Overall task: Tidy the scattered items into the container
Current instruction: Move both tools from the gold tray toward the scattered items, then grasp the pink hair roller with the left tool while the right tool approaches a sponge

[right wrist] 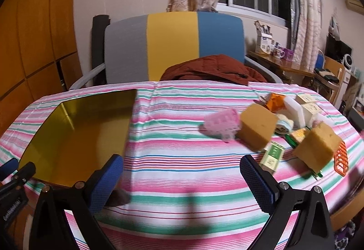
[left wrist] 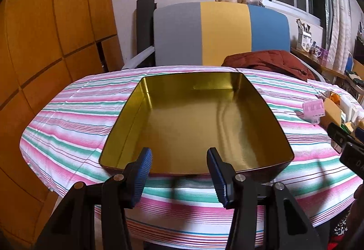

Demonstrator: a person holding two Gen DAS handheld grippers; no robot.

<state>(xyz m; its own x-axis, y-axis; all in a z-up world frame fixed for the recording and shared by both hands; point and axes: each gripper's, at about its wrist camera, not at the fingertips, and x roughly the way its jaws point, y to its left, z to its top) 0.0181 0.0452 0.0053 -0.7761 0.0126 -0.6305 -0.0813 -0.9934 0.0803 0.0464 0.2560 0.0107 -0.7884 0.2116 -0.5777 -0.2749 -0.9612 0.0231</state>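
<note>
Shiny gold tin (left wrist: 195, 122), striped cloth (right wrist: 182, 159), porous tan sponges (right wrist: 258, 130)

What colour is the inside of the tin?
Shiny gold inside the tin, seen best in the left wrist view.

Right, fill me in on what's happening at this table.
A person holds a gripper in each hand over a striped tablecloth, tidying clutter into a gold tin. The tin holds nothing yet. The left gripper hangs at the tin's near rim, jaws apart and empty. The right gripper is open and empty too, facing the pile at the right: two yellow sponges, a pink plastic piece, small boxes and an orange rack.
</note>
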